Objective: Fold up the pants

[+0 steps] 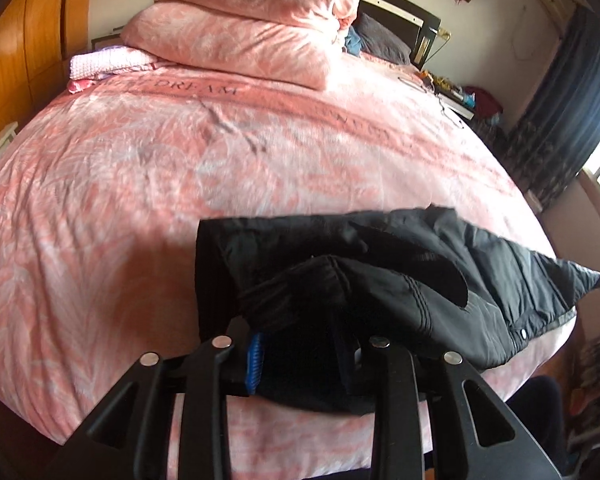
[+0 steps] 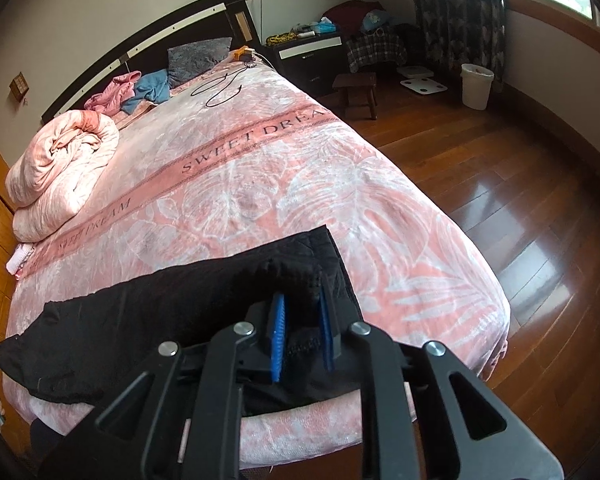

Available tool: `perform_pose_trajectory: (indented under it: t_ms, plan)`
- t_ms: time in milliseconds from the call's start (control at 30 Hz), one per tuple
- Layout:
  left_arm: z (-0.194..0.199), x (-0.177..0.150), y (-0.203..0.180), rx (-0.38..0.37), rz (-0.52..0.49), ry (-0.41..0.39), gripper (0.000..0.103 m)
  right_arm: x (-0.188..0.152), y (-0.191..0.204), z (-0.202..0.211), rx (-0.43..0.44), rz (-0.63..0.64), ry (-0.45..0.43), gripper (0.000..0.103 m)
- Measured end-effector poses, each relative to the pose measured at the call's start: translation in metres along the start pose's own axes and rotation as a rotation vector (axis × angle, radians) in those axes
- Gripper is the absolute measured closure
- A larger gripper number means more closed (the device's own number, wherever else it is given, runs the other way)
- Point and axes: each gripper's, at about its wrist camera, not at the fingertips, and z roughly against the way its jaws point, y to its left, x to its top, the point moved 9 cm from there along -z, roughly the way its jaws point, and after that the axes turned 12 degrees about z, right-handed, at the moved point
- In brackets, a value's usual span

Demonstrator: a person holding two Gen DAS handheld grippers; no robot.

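Black padded pants (image 1: 420,264) lie doubled over near the foot edge of the pink bed (image 1: 140,200). In the right wrist view the pants (image 2: 160,312) stretch leftward across the bed (image 2: 300,184). My left gripper (image 1: 300,344) has a thick bunch of the black fabric filling the narrow gap between its pads, at the pants' left end. My right gripper (image 2: 302,320) pinches the other end, dark cloth wedged between its blue pads (image 2: 278,336). Both ends rest low, close to the bed's edge.
A folded pink quilt (image 1: 240,28) sits at the head of the bed, with loose clothes (image 2: 140,90) and a cable (image 2: 220,88) nearby. A wooden wardrobe (image 1: 20,60) stands on the left. Nightstand (image 2: 308,56), stool (image 2: 356,88) and bin (image 2: 476,84) stand on the wooden floor (image 2: 500,200).
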Motion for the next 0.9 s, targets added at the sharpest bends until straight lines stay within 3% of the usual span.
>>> perform_pose_trajectory:
  t_ms: [200, 300, 400, 533, 633, 700, 800, 833, 900]
  plan:
    - [-0.012, -0.021, 0.036, 0.131, 0.037, 0.060, 0.042, -0.020, -0.001, -0.006, -0.023, 0.003, 0.048, 0.077]
    - [-0.013, -0.030, 0.060, 0.183, 0.083, 0.067, 0.043, -0.029, -0.003, -0.010, -0.022, -0.012, 0.064, 0.073]
    - [-0.008, -0.036, 0.078, 0.168, 0.170, 0.069, 0.043, -0.035, -0.007, -0.015, -0.019, -0.038, 0.082, 0.065]
    - [-0.001, -0.040, 0.092, 0.126, 0.301, 0.048, 0.042, -0.045, -0.014, -0.021, -0.018, -0.119, 0.118, 0.047]
    - [0.007, -0.039, 0.097, 0.101, 0.390, 0.005, 0.042, -0.058, -0.016, -0.025, -0.007, -0.167, 0.163, 0.042]
    - [0.015, -0.037, 0.109, 0.142, 0.471, -0.047, 0.040, -0.067, -0.019, -0.024, -0.007, -0.202, 0.181, 0.039]
    - [0.019, -0.045, 0.130, 0.225, 0.599, -0.055, 0.039, -0.081, -0.026, -0.019, 0.038, -0.286, 0.183, 0.038]
    - [0.019, -0.047, 0.134, 0.224, 0.632, -0.055, 0.039, -0.083, -0.028, -0.017, 0.050, -0.305, 0.177, 0.037]
    - [0.013, -0.044, 0.120, 0.138, 0.612, -0.040, 0.038, -0.086, -0.030, -0.012, 0.079, -0.349, 0.156, 0.037]
